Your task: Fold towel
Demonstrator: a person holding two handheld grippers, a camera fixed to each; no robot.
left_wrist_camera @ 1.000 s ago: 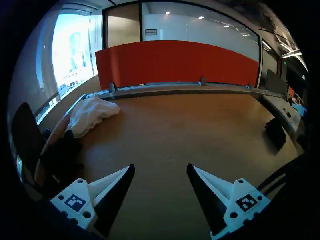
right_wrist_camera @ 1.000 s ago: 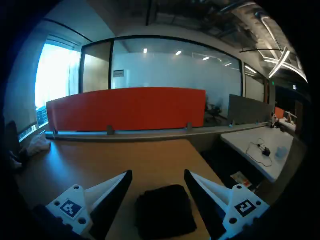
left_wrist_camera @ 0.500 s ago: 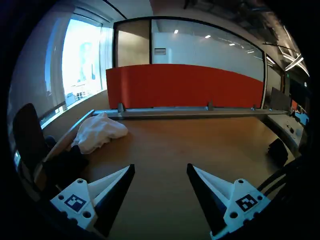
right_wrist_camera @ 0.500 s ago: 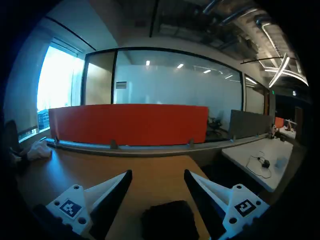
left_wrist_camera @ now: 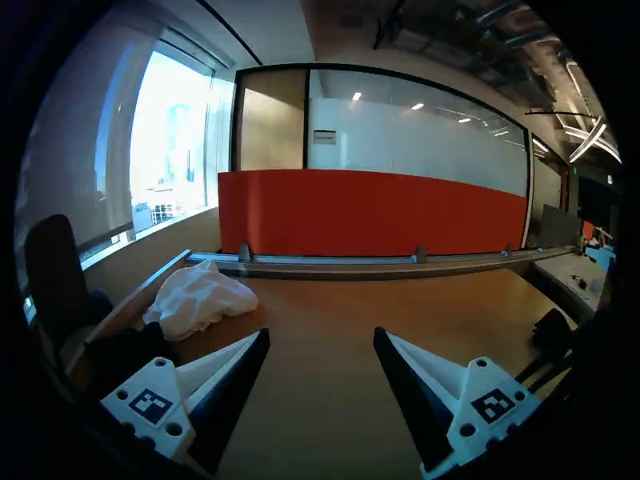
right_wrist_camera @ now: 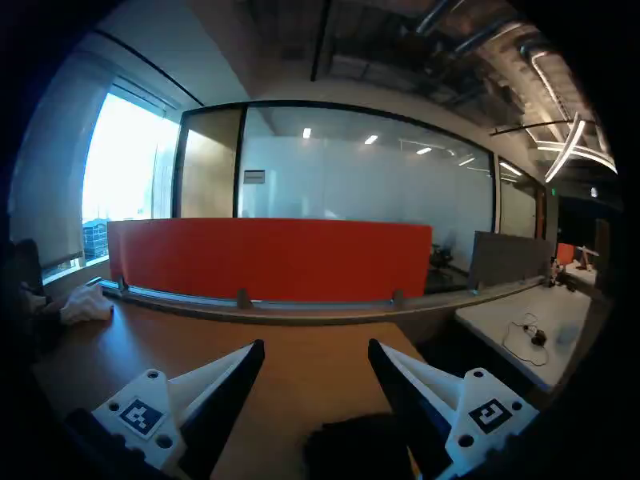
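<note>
White, crumpled towel (left_wrist_camera: 200,298) lying on the wooden desk (left_wrist_camera: 360,304), ahead and to the left of the left gripper (left_wrist_camera: 320,332) jaws, well apart; far left of the right gripper (right_wrist_camera: 316,344) jaws. Wide apart and empty, both pairs. Swing left, come in low, find a free corner, pinch one layer.

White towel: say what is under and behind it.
The white towel lies on the wooden desk; behind it stands the orange divider. Anything beneath its folds is hidden.
</note>
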